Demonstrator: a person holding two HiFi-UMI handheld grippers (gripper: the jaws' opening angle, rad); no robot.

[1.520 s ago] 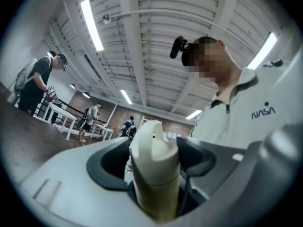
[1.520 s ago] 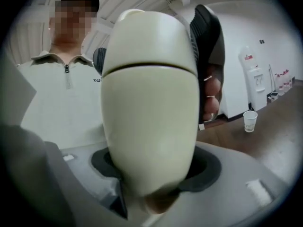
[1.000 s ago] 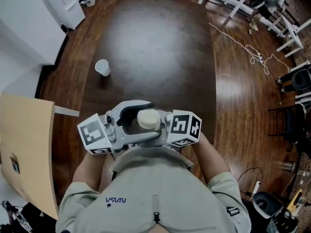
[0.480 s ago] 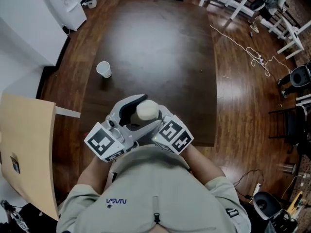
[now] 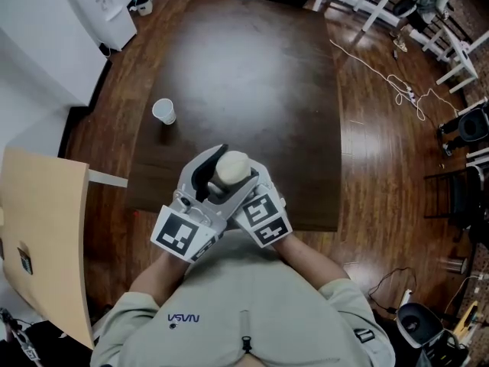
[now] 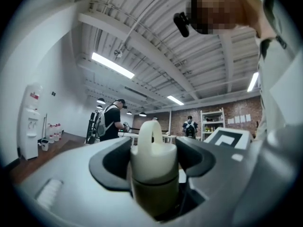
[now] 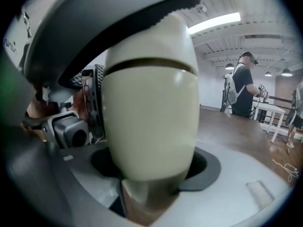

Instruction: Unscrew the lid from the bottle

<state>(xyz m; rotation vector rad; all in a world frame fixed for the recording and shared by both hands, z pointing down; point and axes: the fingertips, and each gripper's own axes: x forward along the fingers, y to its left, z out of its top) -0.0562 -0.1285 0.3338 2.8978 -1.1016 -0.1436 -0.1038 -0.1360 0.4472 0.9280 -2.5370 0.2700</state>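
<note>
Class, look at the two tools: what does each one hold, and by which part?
The left tool grips the lid by its sides. The right tool grips the bottle around its lower body.

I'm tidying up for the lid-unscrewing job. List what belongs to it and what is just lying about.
In the job: bottle, held in the right gripper; lid, clamped in the left gripper.
Lying about: white cup on the table; cable on the floor; water dispenser.

Left claw [image 6: 152,157] clamps the lid [image 6: 152,136], right claw [image 7: 150,145] the bottle [image 7: 150,112], tips meeting.
</note>
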